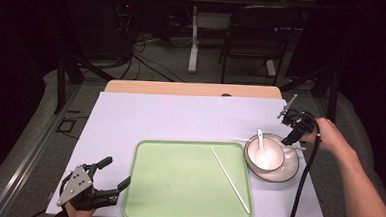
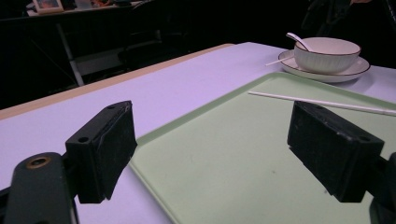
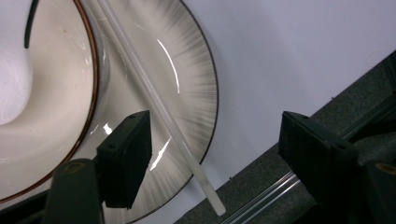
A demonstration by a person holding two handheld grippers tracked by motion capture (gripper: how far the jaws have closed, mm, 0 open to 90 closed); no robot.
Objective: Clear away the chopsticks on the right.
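1. Right gripper (image 1: 291,127): jaws wide apart, holding nothing. It hovers over the far-right edge of the white round ceramic plate with dark rim (image 3: 196,93), pointed down at the thin white plastic chopstick (image 3: 159,109) lying across that plate beside the white ceramic bowl (image 1: 263,153).
2. In the right gripper view the chopstick runs between the jaws, nearer the left one, with its tip overhanging the plate rim. Not gripped.
3. The bowl sits on the plate; a white ceramic spoon (image 1: 261,147) rests in it.
4. Second matching white chopstick (image 1: 230,179) lies diagonally on the pale green rectangular plastic tray (image 1: 176,207).
5. Progress, my read: one chopstick on the tray, one left to move; the pick isn't made yet.
6. Right hand (image 1: 329,136) reaches in from the right, forearm extended, wrist bent down.
7. Left gripper (image 1: 111,172): jaws apart, empty, parked at the tray's near-left corner.
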